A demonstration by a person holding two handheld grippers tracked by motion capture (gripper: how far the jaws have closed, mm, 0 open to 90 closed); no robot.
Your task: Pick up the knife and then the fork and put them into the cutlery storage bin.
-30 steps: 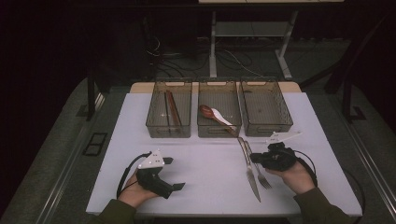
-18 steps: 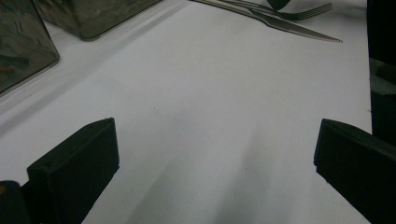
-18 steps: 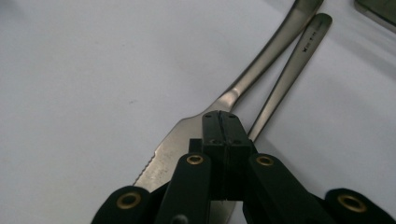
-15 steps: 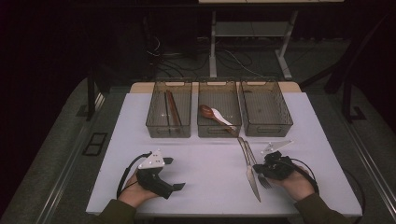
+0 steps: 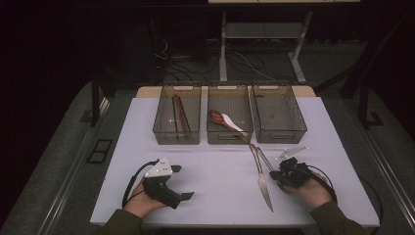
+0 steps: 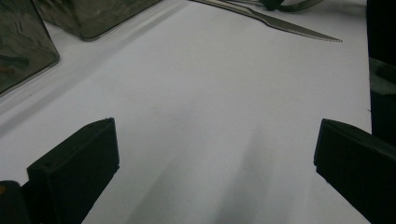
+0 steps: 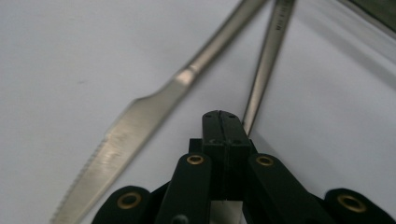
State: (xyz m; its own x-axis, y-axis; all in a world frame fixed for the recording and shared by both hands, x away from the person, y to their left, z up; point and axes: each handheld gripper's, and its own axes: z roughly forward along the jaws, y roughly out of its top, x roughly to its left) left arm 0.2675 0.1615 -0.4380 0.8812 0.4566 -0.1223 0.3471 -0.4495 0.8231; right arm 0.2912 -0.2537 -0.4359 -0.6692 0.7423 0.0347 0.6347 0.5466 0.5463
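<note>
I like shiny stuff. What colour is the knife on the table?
Silver, shiny metal. The knife shows best in the right gripper view, beside the shut right gripper.

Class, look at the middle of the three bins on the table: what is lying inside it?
Inside the middle bin lie a reddish-brown spoon and a white spoon, touching. The tinted front wall blurs whatever lies low behind it.

On a white table [image 5: 220, 196] stand three smoky clear plastic bins in a row: the left bin [image 5: 177, 120] holds dark brown chopsticks [image 5: 180, 112], the middle bin [image 5: 230, 120] a reddish-brown spoon [image 5: 216, 116] and a white spoon [image 5: 231, 122], the right bin [image 5: 278, 117] nothing visible. Nearer, a silver table knife [image 5: 263, 182] lies beside a second thin silver utensil [image 5: 265, 158], whose near end the right gripper [image 5: 282, 175] covers. The left gripper [image 5: 182, 194] rests well apart on bare tabletop.
</note>
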